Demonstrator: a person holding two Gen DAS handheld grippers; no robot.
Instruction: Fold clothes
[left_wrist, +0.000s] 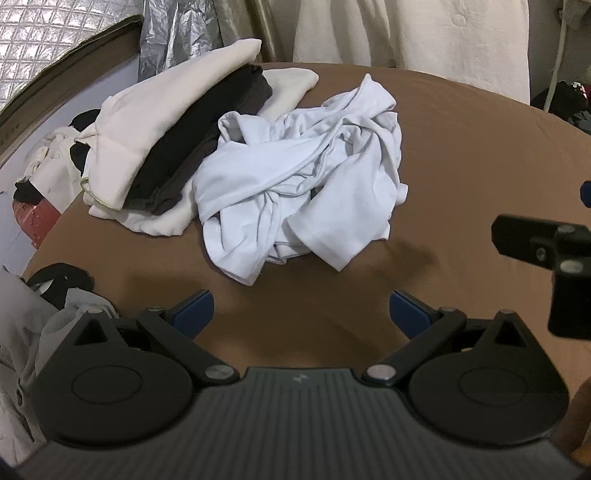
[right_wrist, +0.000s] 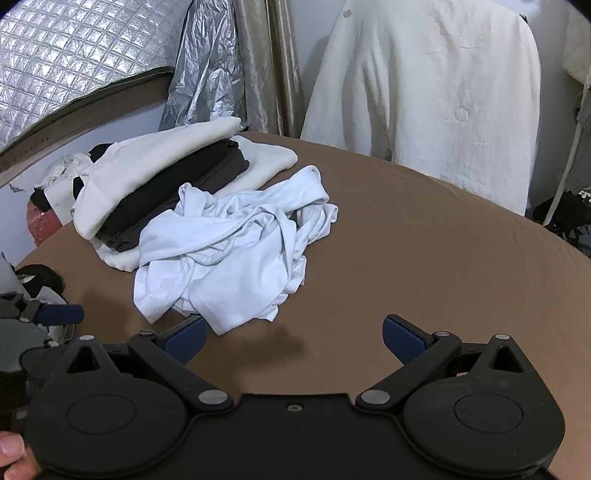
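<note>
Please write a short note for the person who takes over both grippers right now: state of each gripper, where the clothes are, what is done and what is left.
Left gripper: open, empty, above the brown surface, short of the crumpled white garment.
Right gripper: open, empty, its left finger close to that garment's near edge; I cannot tell if they touch.
Done: a stack of folded clothes, cream and dark pieces, lies behind and to the left of the white garment, which overlaps the stack's edge.
Left: the white garment is still bunched; spread it flat and fold it.
</note>
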